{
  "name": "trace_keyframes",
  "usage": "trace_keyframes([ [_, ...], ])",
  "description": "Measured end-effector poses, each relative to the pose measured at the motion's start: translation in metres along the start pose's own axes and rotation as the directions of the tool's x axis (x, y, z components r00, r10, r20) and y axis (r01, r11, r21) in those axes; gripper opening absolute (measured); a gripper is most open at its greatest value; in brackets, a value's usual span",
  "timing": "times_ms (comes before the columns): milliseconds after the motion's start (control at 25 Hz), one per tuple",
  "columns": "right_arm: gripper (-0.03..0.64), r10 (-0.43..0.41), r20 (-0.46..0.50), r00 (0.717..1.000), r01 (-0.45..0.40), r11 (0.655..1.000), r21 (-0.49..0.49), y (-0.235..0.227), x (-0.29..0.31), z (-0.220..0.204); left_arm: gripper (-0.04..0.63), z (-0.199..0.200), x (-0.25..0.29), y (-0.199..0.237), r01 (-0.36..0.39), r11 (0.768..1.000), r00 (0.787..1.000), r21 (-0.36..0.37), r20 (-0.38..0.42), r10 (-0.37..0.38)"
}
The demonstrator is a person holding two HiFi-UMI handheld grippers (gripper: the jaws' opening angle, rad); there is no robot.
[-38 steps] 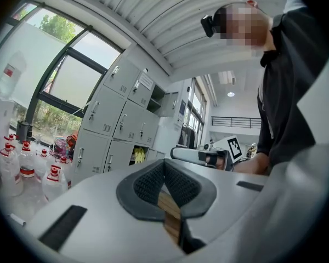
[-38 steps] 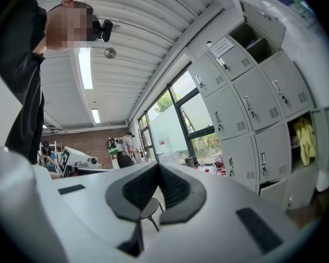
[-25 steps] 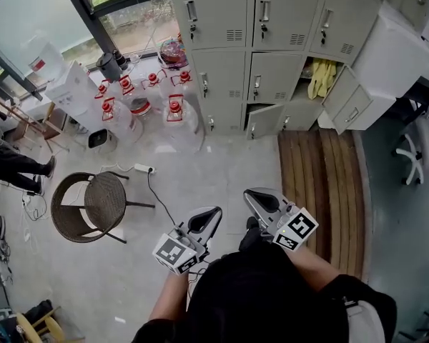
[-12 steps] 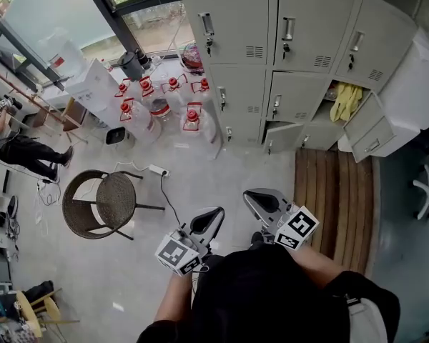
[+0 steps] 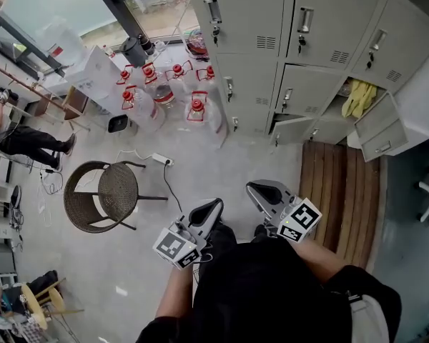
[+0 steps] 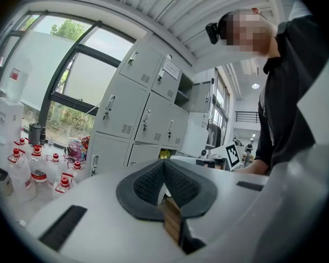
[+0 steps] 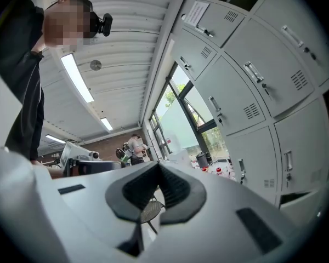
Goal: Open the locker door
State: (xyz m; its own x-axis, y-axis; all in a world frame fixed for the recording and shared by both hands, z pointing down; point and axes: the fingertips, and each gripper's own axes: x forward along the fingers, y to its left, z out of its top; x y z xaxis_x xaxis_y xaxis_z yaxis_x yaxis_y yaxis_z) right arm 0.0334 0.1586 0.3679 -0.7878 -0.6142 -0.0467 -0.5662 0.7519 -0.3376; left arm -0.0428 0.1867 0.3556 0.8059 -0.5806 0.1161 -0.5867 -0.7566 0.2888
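A bank of grey metal lockers (image 5: 293,41) stands ahead of me, each door with a handle and a key. One low door (image 5: 293,129) hangs slightly ajar. To its right a compartment holding yellow gloves (image 5: 362,97) stands open, its door (image 5: 382,133) swung out. Both grippers are held close to my body, well short of the lockers. My left gripper (image 5: 213,207) is shut and holds nothing; its pads (image 6: 153,181) meet at the tip. The right gripper (image 5: 256,189) is shut and empty too. The lockers (image 7: 252,92) fill the right side of the right gripper view.
Several water jugs with red caps (image 5: 164,95) crowd the floor left of the lockers, beside a white dispenser (image 5: 93,73). A wicker chair (image 5: 104,195) and a power strip (image 5: 161,160) lie to my left. A wooden platform (image 5: 343,191) runs along the right. A person (image 5: 28,141) stands far left.
The lockers and jugs have slid lower and right in the head view as I moved toward them. Both grippers stayed shut in front of my body.
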Motion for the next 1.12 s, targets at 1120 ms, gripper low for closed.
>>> trace_keyframes([
  [1120, 0.011, -0.352, -0.073, 0.933, 0.352, 0.936, -0.019, -0.073, 0.231, -0.025, 0.011, 0.015, 0.033, 0.251, 0.347, 0.932, 0.935, -0.107, -0.04, -0.353],
])
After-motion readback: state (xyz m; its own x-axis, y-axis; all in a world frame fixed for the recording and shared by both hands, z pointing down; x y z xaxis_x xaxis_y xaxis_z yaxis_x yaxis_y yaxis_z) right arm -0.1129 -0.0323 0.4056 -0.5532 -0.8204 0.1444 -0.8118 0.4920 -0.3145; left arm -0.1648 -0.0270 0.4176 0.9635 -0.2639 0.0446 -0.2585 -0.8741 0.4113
